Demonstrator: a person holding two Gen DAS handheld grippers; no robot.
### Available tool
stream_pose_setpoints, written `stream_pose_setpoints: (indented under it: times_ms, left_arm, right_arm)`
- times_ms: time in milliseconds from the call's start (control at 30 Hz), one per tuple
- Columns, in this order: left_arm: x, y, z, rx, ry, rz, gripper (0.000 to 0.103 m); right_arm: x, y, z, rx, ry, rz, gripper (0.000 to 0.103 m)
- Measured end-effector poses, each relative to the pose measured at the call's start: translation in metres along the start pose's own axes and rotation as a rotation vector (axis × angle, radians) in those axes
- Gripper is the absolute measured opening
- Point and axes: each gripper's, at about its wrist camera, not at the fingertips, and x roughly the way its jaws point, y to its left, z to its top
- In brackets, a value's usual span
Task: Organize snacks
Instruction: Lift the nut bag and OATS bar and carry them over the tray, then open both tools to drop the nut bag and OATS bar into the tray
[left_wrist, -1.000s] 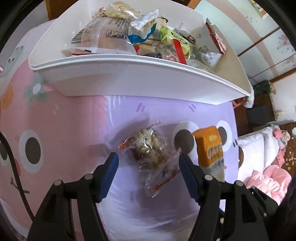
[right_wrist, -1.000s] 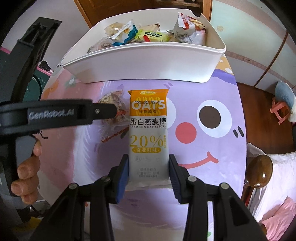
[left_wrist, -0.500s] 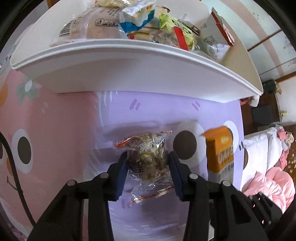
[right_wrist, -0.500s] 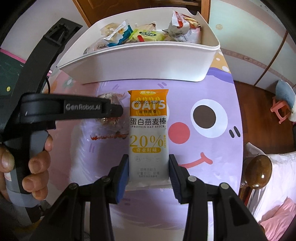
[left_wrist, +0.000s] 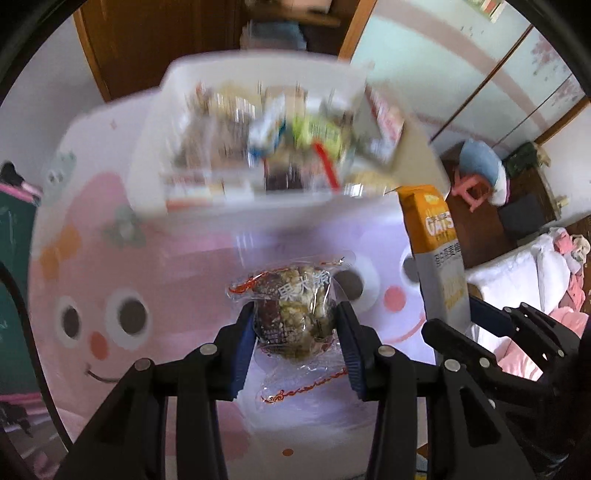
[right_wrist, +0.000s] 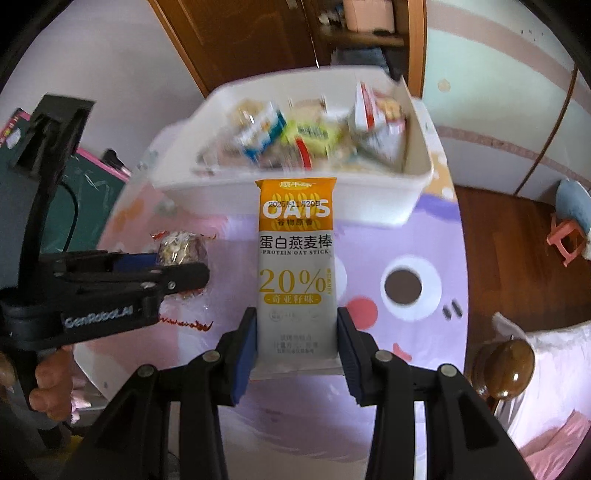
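While left jaws pinch the nut snack (left_wrist: 295, 314), right jaws pinch the oat bar's (right_wrist: 296, 266) lower end

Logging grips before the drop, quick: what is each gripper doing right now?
Left gripper: closed on the clear-wrapped nut snack.
Right gripper: closed on the oat bar packet.
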Motion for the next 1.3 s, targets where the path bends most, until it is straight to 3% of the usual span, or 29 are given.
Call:
stream_pose_setpoints:
  times_ms: [233, 433, 667, 933, 967, 1033, 1067, 1100, 1300]
  left_arm:
    - [-0.074, 0.001, 0.051, 0.021, -0.178, 0.043, 0.042]
    - [-0.100, 0.006, 0.095, 0.018, -0.268, 0.094, 0.042]
    - [-0.098, 0.014, 0.137, 0.004, -0.289, 0.151, 0.042]
    - [-0.070, 0.027, 0.158, -0.018, -0.259, 0.188, 0.043]
    - [-0.067, 0.028, 0.160, -0.017, -0.260, 0.189, 0.046]
    - [-0.063, 0.030, 0.163, -0.023, -0.272, 0.196, 0.068]
    - [-0.062, 0.031, 0.163, -0.025, -0.280, 0.197, 0.089]
    - [-0.060, 0.032, 0.164, -0.024, -0.287, 0.197, 0.099]
    - [-0.048, 0.036, 0.163, -0.019, -0.246, 0.176, 0.101]
  right_arm:
    - [-0.051, 0.005, 0.059, -0.037, -0.132, 0.034, 0.042]
    - [-0.084, 0.008, 0.112, -0.057, -0.233, 0.027, 0.042]
    - [-0.088, 0.011, 0.156, -0.085, -0.283, -0.029, 0.042]
    - [-0.051, 0.009, 0.184, -0.089, -0.226, -0.072, 0.043]
    - [-0.047, 0.009, 0.185, -0.084, -0.218, -0.075, 0.043]
    - [-0.036, 0.006, 0.189, -0.084, -0.210, -0.077, 0.043]
    - [-0.031, 0.005, 0.190, -0.082, -0.201, -0.085, 0.043]
    - [-0.026, 0.004, 0.191, -0.077, -0.189, -0.088, 0.044]
    - [-0.007, -0.008, 0.191, 0.001, -0.121, -0.056, 0.047]
